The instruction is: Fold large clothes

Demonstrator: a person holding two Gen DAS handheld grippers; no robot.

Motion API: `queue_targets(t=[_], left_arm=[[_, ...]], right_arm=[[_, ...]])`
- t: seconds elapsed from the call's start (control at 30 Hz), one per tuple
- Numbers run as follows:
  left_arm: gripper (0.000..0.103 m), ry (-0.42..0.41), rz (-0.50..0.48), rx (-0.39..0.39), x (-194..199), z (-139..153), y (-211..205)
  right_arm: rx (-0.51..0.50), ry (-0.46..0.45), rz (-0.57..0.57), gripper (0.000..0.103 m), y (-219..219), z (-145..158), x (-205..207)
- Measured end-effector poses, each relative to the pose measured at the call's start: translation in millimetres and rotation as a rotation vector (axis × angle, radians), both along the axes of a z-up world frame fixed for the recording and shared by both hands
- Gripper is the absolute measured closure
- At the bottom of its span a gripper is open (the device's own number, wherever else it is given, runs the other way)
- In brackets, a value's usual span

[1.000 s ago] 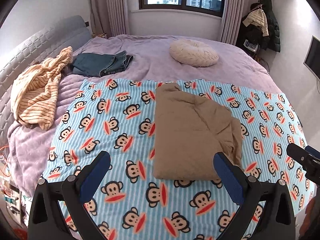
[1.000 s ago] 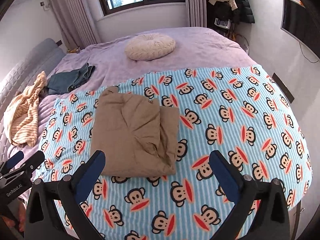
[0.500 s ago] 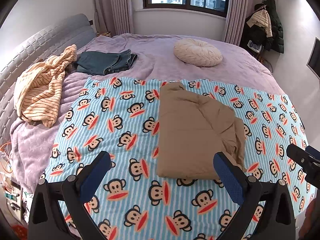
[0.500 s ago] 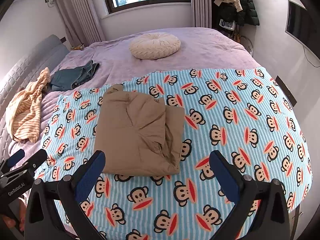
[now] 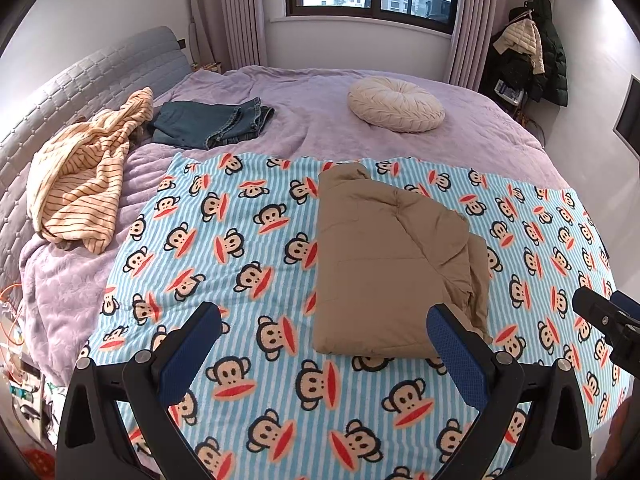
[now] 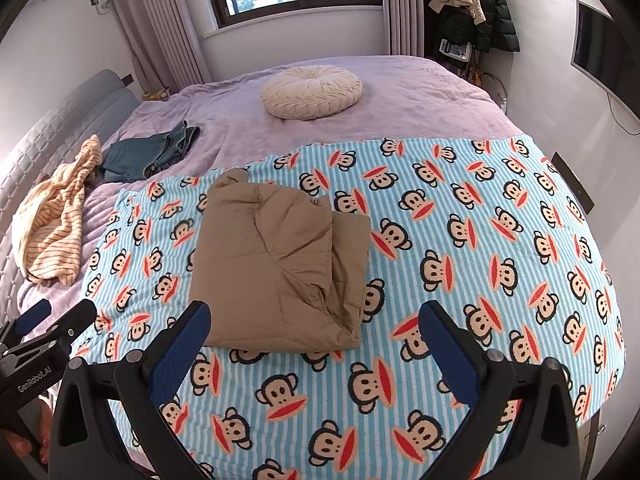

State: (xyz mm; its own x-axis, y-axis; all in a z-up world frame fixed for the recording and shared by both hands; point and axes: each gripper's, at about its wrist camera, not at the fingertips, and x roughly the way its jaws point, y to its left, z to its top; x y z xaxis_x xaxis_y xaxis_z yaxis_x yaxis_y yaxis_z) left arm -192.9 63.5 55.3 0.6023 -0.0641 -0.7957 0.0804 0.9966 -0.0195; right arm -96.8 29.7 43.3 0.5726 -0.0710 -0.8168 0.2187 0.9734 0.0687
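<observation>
A tan padded garment (image 5: 384, 264) (image 6: 276, 264) lies folded into a rough rectangle on a blue striped monkey-print blanket (image 5: 248, 248) (image 6: 480, 240) spread over the bed. My left gripper (image 5: 324, 340) hangs open above the blanket's near edge, short of the garment's near left side, holding nothing. Open and empty too, my right gripper (image 6: 316, 340) hovers just short of the garment's near right corner. Each gripper shows at the edge of the other's view.
A striped cream garment (image 5: 80, 176) and folded jeans (image 5: 212, 124) lie on the purple bedspread (image 5: 320, 96) near the grey headboard (image 5: 80, 80). A round cream cushion (image 5: 396, 104) sits farther back. Coats (image 5: 532, 52) hang at the far right; a window is behind.
Both grippers have drawn back and risen a little from the bed, so the folded garment looks smaller and farther. Both stay open; the garment has not moved.
</observation>
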Motion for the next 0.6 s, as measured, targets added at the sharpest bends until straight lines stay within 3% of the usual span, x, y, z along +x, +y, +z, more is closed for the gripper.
queue_targets(t=[0.6], left_arm=[[0.000,0.001,0.000,-0.001,0.2,-0.4,0.4]], right_arm=[[0.001,0.000,-0.003,0.000,0.7,-0.6,-0.7]])
